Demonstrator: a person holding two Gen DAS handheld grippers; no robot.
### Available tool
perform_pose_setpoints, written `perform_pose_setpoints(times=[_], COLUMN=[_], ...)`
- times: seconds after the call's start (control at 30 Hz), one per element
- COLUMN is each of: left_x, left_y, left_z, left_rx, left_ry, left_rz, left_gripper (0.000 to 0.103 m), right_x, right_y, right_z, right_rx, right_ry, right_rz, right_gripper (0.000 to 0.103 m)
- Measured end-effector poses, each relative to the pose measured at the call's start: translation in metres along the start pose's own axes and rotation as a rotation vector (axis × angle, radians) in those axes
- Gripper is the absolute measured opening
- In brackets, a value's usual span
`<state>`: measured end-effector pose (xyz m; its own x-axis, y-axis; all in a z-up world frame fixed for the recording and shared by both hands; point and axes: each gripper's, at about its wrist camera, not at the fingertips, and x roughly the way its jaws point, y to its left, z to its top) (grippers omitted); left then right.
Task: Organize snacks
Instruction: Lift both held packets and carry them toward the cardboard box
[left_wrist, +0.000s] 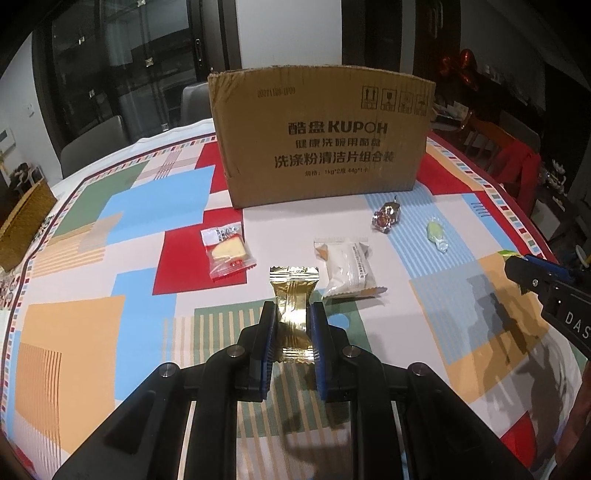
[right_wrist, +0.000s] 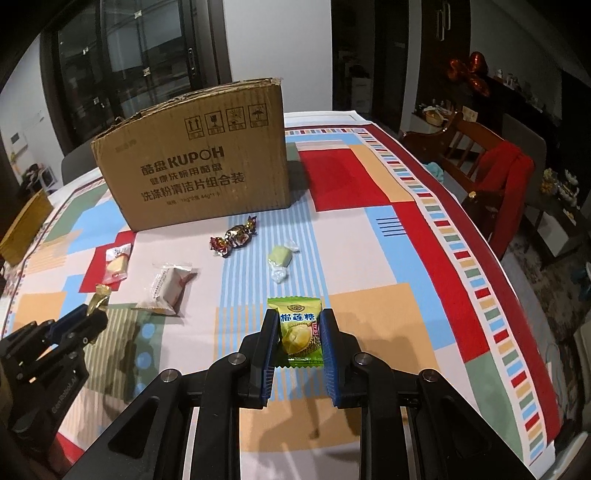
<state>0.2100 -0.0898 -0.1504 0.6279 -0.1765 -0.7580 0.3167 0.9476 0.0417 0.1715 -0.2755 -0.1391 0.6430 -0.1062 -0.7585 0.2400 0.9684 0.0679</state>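
My left gripper (left_wrist: 293, 314) is shut on a gold-wrapped candy (left_wrist: 293, 295), held just above the table; the same gripper (right_wrist: 96, 310) and gold candy (right_wrist: 99, 300) show at the left of the right wrist view. My right gripper (right_wrist: 299, 321) is shut on a green durian candy packet (right_wrist: 298, 328), also lifted. On the cloth lie a cake slice in a red-edged wrapper (left_wrist: 227, 253), a white snack packet (left_wrist: 347, 271), a brown foil candy (left_wrist: 386, 216) and a pale green twist candy (left_wrist: 436, 236). A cardboard box (left_wrist: 321, 136) stands behind them.
The table carries a colourful patchwork cloth (left_wrist: 129, 229). A woven basket (left_wrist: 22, 229) sits at the left edge. Wooden chairs, one with a red garment (right_wrist: 509, 184), stand beyond the right edge. Dark glass doors are behind the box.
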Motion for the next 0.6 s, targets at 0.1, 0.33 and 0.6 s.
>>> perform_pose_setpoints(times=[0.1, 0.33, 0.6], left_x=[-0.003, -0.009, -0.013], left_y=[0.000, 0.005, 0.014], left_z=[0.004, 0.016, 0.027], left_rx=[-0.003, -0.012, -0.026], left_ry=[-0.010, -0.028, -0.039], left_rz=[-0.001, -0.001, 0.004], left_gripper=[0.019, 0.019, 0.019], right_x=[-0.004, -0.011, -0.014], right_y=[0.001, 0.005, 0.014], right_z=[0.005, 0.021, 0.037], right_rx=[-0.009, -0.019, -0.031], right_ry=[-0.008, -0.036, -0.058], right_rz=[0.004, 0.009, 0.021], right_gripper=[0.024, 0.024, 0.024])
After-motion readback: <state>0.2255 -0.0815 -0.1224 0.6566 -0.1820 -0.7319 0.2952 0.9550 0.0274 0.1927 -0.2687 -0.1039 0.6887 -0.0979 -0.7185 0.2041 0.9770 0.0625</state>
